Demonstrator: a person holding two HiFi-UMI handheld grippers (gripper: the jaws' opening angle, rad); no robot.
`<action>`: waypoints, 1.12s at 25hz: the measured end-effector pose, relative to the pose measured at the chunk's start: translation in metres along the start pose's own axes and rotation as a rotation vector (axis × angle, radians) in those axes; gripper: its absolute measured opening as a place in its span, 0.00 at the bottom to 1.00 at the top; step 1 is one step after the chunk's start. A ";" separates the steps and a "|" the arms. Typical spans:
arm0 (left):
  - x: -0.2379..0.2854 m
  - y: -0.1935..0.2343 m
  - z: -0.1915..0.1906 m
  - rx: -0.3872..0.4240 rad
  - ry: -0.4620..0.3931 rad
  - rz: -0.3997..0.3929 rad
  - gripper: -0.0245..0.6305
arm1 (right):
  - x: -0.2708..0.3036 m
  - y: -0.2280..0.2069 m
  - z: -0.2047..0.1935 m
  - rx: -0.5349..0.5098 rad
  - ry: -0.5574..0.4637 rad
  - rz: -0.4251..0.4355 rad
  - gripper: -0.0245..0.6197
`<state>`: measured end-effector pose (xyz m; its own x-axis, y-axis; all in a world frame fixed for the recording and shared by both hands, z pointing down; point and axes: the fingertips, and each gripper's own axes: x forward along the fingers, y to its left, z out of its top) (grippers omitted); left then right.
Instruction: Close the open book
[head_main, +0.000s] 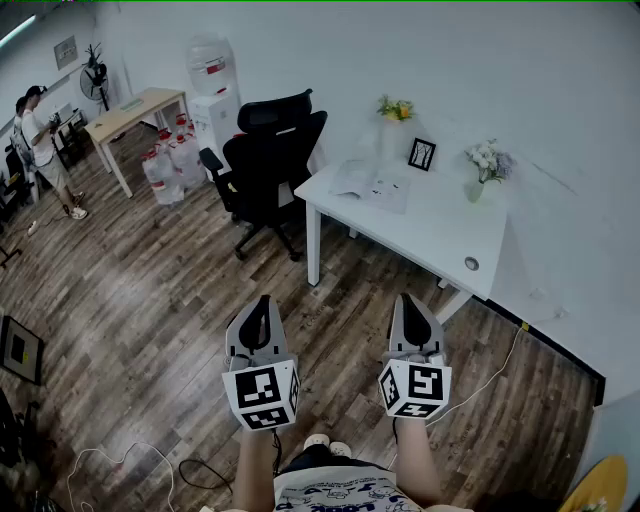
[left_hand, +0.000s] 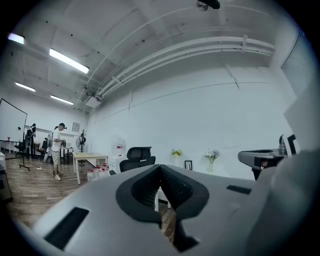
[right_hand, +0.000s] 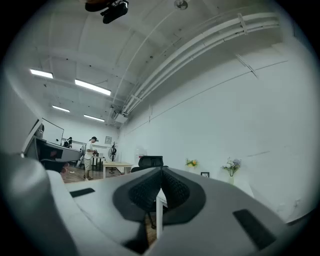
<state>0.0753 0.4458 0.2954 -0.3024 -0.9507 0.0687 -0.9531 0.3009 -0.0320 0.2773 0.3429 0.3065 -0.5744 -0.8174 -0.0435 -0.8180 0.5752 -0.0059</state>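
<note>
We are holding left tool (head_main: 263, 303) and right tool (head_main: 412, 300) closed and empty, well apart from the open book (head_main: 372, 184) at twelve o'clock on the tabletop (head_main: 440, 230), likely risking shoving it into the photo frame (head_main: 422, 154).

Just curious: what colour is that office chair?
The chair is black, clearest in the head view.

Showing a smooth, matt white desk (head_main: 440, 238) at upper right, carrying pale paper in the open book (head_main: 372, 185) — standing on a floor (head_main: 150, 300) of dark, streaky wood planks, faintly gleaming. Showing matt grey plastic on the left gripper (head_main: 264, 303) and the right gripper (head_main: 411, 300).
</note>
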 end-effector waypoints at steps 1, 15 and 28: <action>0.002 0.000 0.000 -0.001 -0.001 0.000 0.07 | 0.002 -0.001 0.000 -0.001 0.000 0.001 0.09; 0.021 0.017 -0.008 -0.010 0.009 -0.012 0.07 | 0.022 0.000 -0.005 0.020 -0.019 -0.039 0.09; 0.027 0.042 -0.020 -0.021 0.017 -0.018 0.07 | 0.032 0.025 -0.011 0.023 -0.011 -0.017 0.10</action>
<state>0.0272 0.4339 0.3162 -0.2851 -0.9546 0.0862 -0.9584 0.2853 -0.0101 0.2382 0.3307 0.3159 -0.5602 -0.8266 -0.0541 -0.8265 0.5621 -0.0301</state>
